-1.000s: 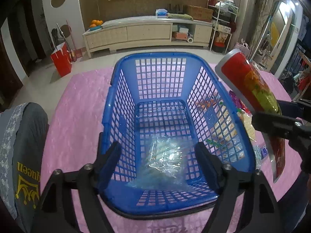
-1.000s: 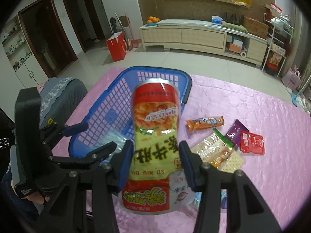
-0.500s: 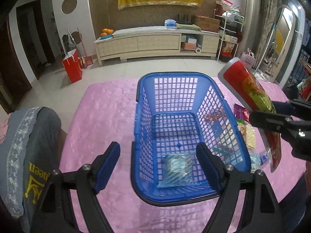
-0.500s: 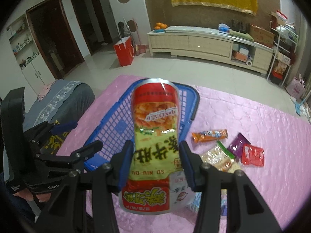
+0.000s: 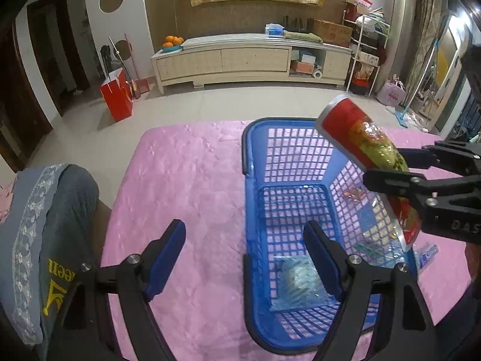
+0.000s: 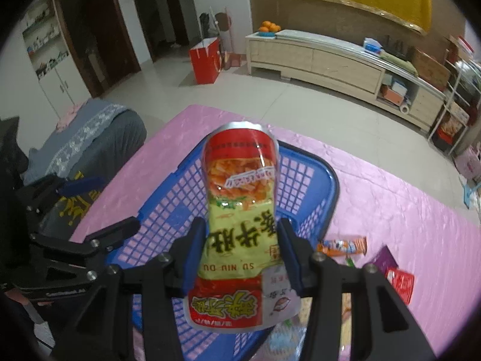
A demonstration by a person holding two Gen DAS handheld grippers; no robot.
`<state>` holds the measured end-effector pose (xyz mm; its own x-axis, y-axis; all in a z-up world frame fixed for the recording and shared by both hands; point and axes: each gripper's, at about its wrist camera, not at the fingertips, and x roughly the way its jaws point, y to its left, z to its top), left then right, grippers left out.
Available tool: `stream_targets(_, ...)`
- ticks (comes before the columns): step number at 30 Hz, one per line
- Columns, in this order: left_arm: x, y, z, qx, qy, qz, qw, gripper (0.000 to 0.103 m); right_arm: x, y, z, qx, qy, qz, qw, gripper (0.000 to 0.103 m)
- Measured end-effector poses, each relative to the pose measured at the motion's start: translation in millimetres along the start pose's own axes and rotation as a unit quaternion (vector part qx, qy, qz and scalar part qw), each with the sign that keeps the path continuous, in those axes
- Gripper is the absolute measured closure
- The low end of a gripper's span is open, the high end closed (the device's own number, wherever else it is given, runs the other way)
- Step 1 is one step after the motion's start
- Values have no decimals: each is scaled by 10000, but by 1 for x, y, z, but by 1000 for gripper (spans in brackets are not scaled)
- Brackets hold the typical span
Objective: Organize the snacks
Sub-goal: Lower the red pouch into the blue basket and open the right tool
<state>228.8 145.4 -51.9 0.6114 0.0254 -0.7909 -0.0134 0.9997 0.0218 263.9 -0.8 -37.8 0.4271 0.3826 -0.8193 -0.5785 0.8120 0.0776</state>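
On a pink-covered table (image 5: 186,180), a blue basket (image 5: 249,210) holds one clear packet (image 5: 297,282); above its right rim, the right gripper (image 6: 240,249) clamps a red-and-yellow snack bag (image 6: 240,198). The left gripper (image 5: 243,252) gapes wide, empty, straddling the left rim.

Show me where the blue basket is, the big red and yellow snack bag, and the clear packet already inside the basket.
blue basket (image 5: 251,162): left wrist view, on its left rim.
red and yellow snack bag (image 6: 240,192): right wrist view, middle of its printed front.
clear packet (image 5: 296,285): left wrist view, centre of the packet on the basket floor.
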Motion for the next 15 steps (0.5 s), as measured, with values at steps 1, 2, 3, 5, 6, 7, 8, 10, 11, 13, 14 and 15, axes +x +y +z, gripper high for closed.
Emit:
stream_targets(1, 2, 1, 2, -4, 18, -9, 10000, 24, 5, 1, 2, -61, 40, -11, 10000, 50)
stream_targets(2, 5, 2, 3, -22, 51, -34, 10000, 24, 11, 2, 5, -121, 86, -33, 9999, 50)
stream_targets(3, 8, 3, 5, -38, 75, -50, 10000, 24, 13, 2, 4, -148, 108, -45, 9998, 50)
stream_targets(5, 13, 4, 7, -35, 111, -73, 9999, 24, 21, 2, 5, -221, 163, -101, 9996, 50)
stream_targets(6, 16, 4, 8, -17, 136, -75, 9999, 24, 24, 1, 6, -240, 178, -126, 9995, 50)
stream_targets(7, 18, 3, 9, -1, 154, -71, 9999, 24, 27, 2, 6, -258, 193, -148, 9994, 50)
stream_targets(8, 21, 3, 10, 7, 169, -62, 9998, 24, 31, 2, 7, -269, 208, -169, 9993, 50)
stream_targets(10, 24, 0, 11, 25, 185, -40, 9998, 24, 35, 3, 11, -306, 188, -218, 9991, 49)
stream_targets(11, 25, 0, 11, 36, 186, -41, 9998, 24, 38, 4, 11, -331, 188, -240, 9990, 49)
stream_targets(13, 28, 0, 11, 45, 208, -22, 9998, 24, 42, 4, 13, -359, 233, -304, 9986, 38)
stream_targets(14, 29, 0, 10, 38, 228, -8, 9997, 24, 43, 5, 13, -397, 241, -363, 9983, 35)
stream_targets(15, 29, 1, 10, 25, 234, -5, 9997, 24, 41, 5, 11, -426, 193, -470, 9978, 29)
